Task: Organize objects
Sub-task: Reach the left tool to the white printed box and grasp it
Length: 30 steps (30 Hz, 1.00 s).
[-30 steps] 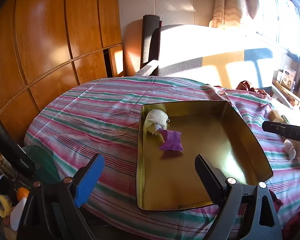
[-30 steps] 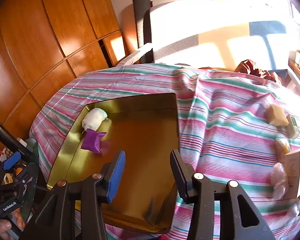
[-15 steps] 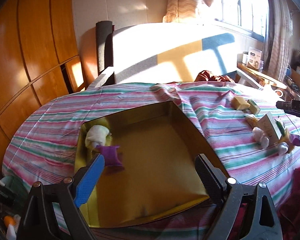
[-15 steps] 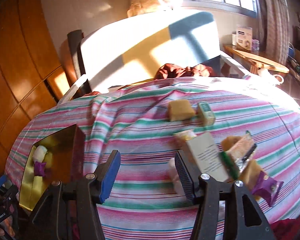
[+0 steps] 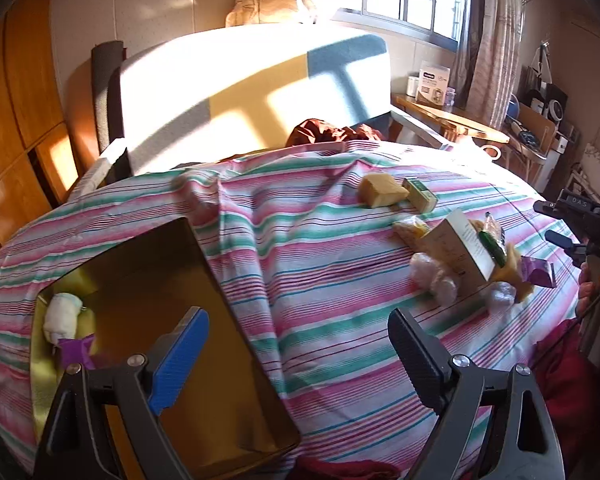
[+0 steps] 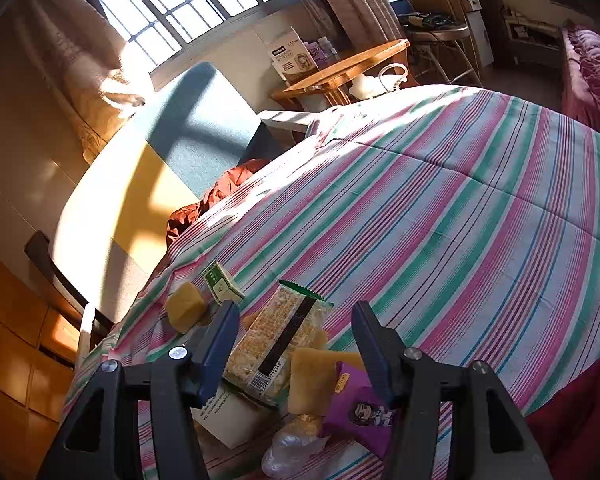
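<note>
Striped cloth point(image 5: 320, 264) in pink, green and white was spread over the whole desk. A gold tray point(image 5: 204, 400) was set at the desk's near left corner, and inside it a white roll point(image 5: 62, 316) and a purple packet point(image 5: 76, 350) were lodged together against the tray's left wall. Toward the right edge of the desk a loose heap of items was gathered: a white box point(image 5: 460, 250) was propped on edge, with a snack bar wrapper point(image 6: 278, 344) leaned across it, a yellow block point(image 6: 310, 380) and a purple pouch point(image 6: 360, 404) touching at its near side, and a clear plastic wrapper point(image 6: 288, 454) at the nearest edge. Farther back, a yellow sponge point(image 5: 380, 190) and a small green box point(image 5: 420, 196) were placed just beside each other.

The left gripper point(image 5: 300, 356) was held above the tray's right wall, its jaws spread wide with nothing between them. The right gripper point(image 6: 296, 348) was poised over the heap, its jaws parted wide around the snack bar wrapper and yellow block, gripping nothing.
</note>
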Each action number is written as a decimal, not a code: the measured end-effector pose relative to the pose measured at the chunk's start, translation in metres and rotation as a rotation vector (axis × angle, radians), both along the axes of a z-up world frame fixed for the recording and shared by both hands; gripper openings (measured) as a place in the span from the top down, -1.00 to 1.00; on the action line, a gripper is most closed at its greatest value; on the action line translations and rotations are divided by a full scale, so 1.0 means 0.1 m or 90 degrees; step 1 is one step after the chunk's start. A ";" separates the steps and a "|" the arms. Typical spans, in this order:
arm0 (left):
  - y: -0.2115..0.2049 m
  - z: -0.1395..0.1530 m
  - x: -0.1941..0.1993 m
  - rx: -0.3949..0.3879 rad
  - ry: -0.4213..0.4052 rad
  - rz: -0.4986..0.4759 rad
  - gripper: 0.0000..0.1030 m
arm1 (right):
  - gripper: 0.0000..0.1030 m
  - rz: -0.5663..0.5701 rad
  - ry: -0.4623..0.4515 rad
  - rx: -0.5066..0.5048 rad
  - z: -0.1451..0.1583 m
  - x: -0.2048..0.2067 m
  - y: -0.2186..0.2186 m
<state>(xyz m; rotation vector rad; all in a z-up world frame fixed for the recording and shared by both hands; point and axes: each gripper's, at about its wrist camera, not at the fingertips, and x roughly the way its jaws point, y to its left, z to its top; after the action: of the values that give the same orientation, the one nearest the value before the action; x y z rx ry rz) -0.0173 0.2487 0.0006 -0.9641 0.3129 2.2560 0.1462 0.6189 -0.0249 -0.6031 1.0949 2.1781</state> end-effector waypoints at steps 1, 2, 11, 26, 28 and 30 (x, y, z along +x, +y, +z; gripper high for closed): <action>0.11 -0.02 0.00 0.004 -0.009 -0.012 -0.77 | -0.18 -0.002 0.003 -0.004 -0.01 0.01 0.00; 0.23 -0.03 0.00 0.006 -0.017 -0.023 -0.76 | -0.19 0.000 0.008 -0.007 0.00 0.01 0.00; 1.21 -0.22 0.04 0.032 -0.129 -0.116 -0.74 | -0.27 0.023 0.039 -0.038 -0.05 -0.01 0.00; 2.40 -0.49 -0.46 -0.032 -0.263 -0.022 -0.83 | -0.31 0.044 0.067 -0.063 -0.09 -0.02 0.01; 2.48 -0.56 -0.48 -0.051 -0.268 -0.009 -0.83 | -0.31 0.044 0.072 -0.066 -0.09 -0.01 0.02; 2.55 -0.62 -0.48 -0.057 -0.269 -0.006 -0.83 | -0.31 0.041 0.077 -0.071 -0.10 0.00 0.03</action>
<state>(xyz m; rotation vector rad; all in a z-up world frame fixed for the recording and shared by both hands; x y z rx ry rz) -0.0657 0.5035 -0.0612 -1.4481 0.2303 1.9784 0.1461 0.6219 -0.0351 -0.5692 1.2844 2.2446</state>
